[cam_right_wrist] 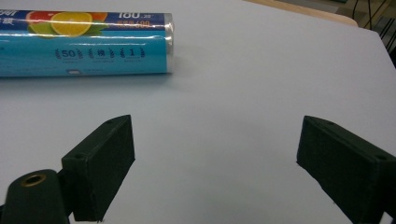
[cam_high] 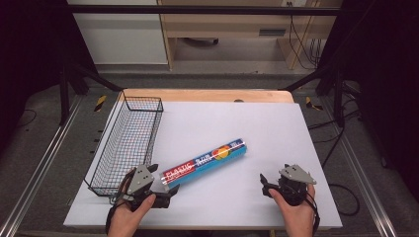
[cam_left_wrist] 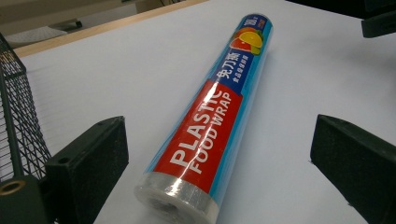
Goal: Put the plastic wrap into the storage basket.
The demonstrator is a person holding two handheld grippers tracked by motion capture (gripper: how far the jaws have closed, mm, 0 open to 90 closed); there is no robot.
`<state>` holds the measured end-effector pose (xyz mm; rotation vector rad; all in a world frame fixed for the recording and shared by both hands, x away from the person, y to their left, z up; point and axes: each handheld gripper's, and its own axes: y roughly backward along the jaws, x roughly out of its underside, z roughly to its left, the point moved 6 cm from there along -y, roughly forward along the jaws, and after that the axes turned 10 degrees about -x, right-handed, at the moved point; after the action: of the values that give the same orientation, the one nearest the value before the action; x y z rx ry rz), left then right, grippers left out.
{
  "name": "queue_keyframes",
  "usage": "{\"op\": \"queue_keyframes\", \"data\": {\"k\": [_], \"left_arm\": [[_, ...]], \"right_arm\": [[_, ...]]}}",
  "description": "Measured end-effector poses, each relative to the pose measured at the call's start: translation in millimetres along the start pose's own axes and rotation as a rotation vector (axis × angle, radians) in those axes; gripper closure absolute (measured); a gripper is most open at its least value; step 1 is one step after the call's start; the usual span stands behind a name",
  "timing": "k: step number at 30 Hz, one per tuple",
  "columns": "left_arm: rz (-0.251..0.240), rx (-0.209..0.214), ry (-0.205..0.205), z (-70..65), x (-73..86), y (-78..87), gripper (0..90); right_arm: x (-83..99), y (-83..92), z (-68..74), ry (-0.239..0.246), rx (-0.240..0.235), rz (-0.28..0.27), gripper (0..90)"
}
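One roll of plastic wrap (cam_high: 205, 164) lies flat on the grey table mat (cam_high: 267, 123), slanting from near my left gripper (cam_high: 157, 183) up toward mid-table. Its near end sits between my left jaws, which are spread wide with gaps on both sides, no pad touching it. Label reads "PLASTIC FOOD WRAP" in white on red, then Chinese characters on dark blue and a citrus fruit picture at the far end; rest of the sleeve is light blue. From the right gripper view I read "50" and "1" in small marks on the blue side, and roughly "100" on the dark band, too blurred to be sure. One black wire basket (cam_high: 129, 143) stands at the left edge of the mat, just beside my left gripper; nothing in it. My right gripper (cam_high: 269, 183) rests low on the mat at the near right, well apart from the roll, jaws spread, nothing between them. Count: one roll, one basket, two grippers, two hands.
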<state>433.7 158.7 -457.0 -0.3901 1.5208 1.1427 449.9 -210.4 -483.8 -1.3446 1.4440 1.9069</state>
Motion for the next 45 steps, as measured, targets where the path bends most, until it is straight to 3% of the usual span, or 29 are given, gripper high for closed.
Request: {"op": "queue_keyframes", "data": {"k": [4,8,10,12,16,22,27,35,45], "left_arm": [[0.037,0.035,-0.022,-0.5,-3.4,-0.3,4.1],[0.088,0.064,-0.061,-3.2,-10.2,-1.5,4.1],[0.126,0.075,-0.106,-8.0,-14.2,-3.4,4.1],[0.158,0.11,-0.127,-14.1,-18.5,-5.2,4.1],[0.187,0.115,-0.195,-21.6,-27.8,-11.0,4.2],[0.303,0.13,-0.305,-25.9,-40.7,-30.7,4.3],[0.337,0.171,-0.333,-30.5,-52.8,-55.7,4.9],[0.359,0.193,-0.373,-47.1,-58.4,-94.6,5.7],[0.391,0.186,-0.328,-42.4,-55.7,-120.1,7.4]], "right_arm": [[-2.1,5.3,6.8,0.021,-0.042,0.012,12.8],[-0.8,8.4,7.2,0.036,-0.045,0.008,12.8],[2.6,8.7,2.1,0.012,-0.047,-0.002,10.5],[2.7,8.8,0.1,0.019,-0.047,-0.001,10.0],[6.1,12.0,-12.3,0.013,-0.029,0.001,8.1],[12.1,9.1,-17.3,-0.014,-0.043,0.019,6.9],[12.6,7.7,-12.4,-0.006,-0.045,0.026,7.7],[12.8,4.5,-7.4,0.001,-0.059,0.033,8.8],[14.1,2.7,-5.4,0.004,-0.076,0.045,9.9]]}}
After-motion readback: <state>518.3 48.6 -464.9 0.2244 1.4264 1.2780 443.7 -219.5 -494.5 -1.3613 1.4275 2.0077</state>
